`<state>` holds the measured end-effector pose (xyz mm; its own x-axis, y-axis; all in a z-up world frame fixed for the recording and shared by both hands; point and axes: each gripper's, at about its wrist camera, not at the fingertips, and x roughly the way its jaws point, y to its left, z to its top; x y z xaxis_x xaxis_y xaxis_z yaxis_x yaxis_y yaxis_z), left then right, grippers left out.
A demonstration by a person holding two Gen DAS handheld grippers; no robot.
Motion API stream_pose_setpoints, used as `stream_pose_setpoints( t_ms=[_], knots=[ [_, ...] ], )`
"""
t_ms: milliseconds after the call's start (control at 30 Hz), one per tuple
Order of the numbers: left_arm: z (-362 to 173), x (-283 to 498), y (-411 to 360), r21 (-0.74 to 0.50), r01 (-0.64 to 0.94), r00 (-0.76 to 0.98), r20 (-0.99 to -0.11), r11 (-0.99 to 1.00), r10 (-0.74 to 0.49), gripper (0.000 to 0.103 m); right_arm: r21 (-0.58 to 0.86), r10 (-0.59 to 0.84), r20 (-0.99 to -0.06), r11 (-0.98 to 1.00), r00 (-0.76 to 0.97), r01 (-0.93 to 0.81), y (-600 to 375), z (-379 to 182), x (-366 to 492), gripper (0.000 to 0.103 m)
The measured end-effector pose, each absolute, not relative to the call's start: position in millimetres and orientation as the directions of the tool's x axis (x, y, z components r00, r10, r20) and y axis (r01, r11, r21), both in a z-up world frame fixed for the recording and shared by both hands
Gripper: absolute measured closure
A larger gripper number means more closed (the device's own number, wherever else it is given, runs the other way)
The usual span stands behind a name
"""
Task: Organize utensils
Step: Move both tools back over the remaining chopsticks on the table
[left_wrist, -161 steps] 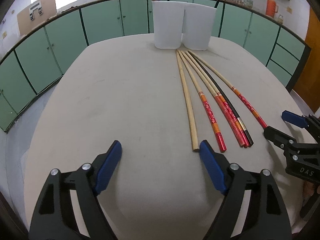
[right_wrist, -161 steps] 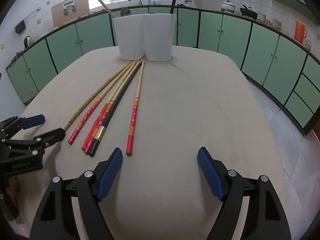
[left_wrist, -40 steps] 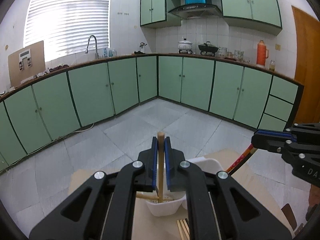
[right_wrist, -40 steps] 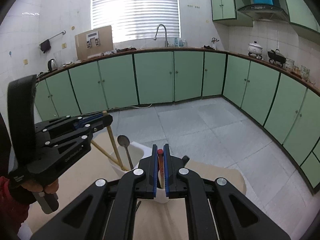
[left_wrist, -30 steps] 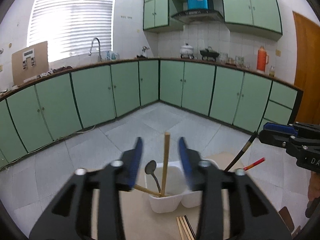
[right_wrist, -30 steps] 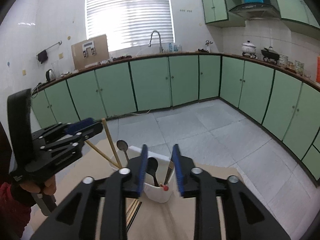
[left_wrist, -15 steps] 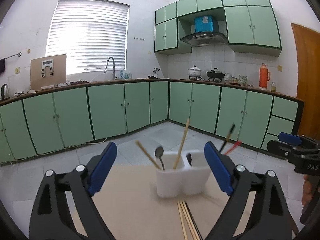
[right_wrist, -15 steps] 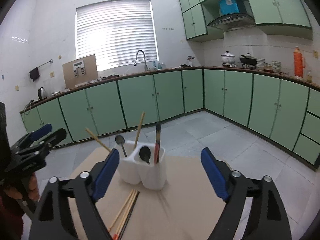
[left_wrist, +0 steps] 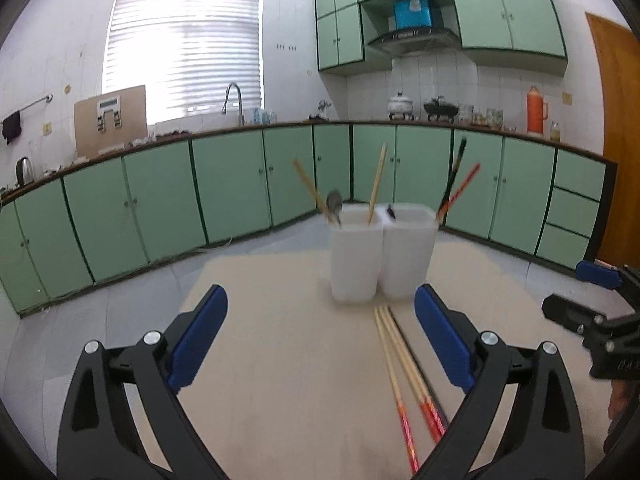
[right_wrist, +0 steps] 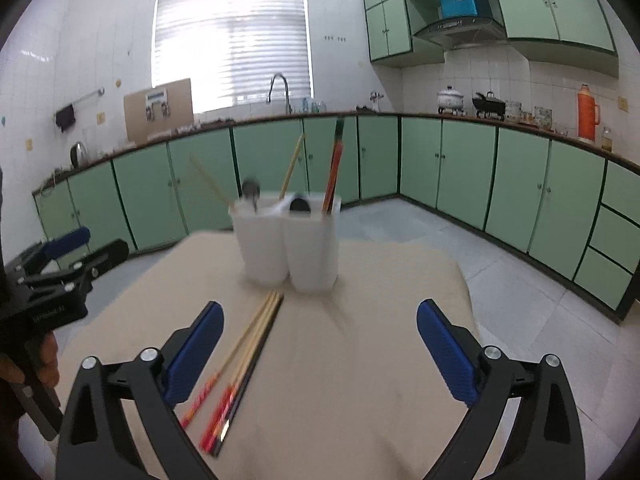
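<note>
Left wrist view: both hand-held grippers, left hand-held gripper and right hand-held gripper, now released and pulled back; two chopsticks newly stand in white plastic twin-cup holder; four chopsticks remain on beige tabletop.

Two white cups stand side by side. Four chopsticks and two spoons stand in them. About four chopsticks lie on the table.

place: home kitchen | cues: green cabinets, sink faucet, range hood, pots on counter
</note>
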<state>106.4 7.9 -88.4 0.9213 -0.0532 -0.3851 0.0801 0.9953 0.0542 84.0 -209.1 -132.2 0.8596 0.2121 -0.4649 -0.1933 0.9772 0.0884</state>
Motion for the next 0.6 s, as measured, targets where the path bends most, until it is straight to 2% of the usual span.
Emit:
stream_pose_setpoints(
  t_ms=[200,333,500,567,600],
  knots=[
    [-121.9,96.5,10.7,0.081,0.08,0.89,-0.455,0.993,-0.035,0.011,0.085,0.216,-0.554,0.975,0.804,-0.204,-193.2,-172.3,72.7,0.009],
    [-139.3,90.6,10.7,0.089,0.087,0.859,-0.511,0.992,-0.03,0.011,0.087,0.209,-0.598,0.977,0.774,-0.197,-187.6,-186.3,66.6,0.014],
    [-154.6,86.8,16.3,0.097,0.087,0.822,-0.569,0.991,-0.017,0.011,0.094,0.227,-0.655,0.971,0.721,-0.22,-181.0,-199.8,60.8,0.03],
    [-160.6,85.6,16.2,0.092,0.085,0.804,-0.594,0.992,-0.014,0.011,0.113,0.251,-0.681,0.964,0.687,-0.24,-176.2,-204.9,60.0,0.042],
    [-164.0,84.4,15.4,0.091,0.088,0.795,-0.606,0.992,-0.015,0.011,0.125,0.265,-0.689,0.96,0.674,-0.25,-174.7,-206.1,60.2,0.044]
  ],
)
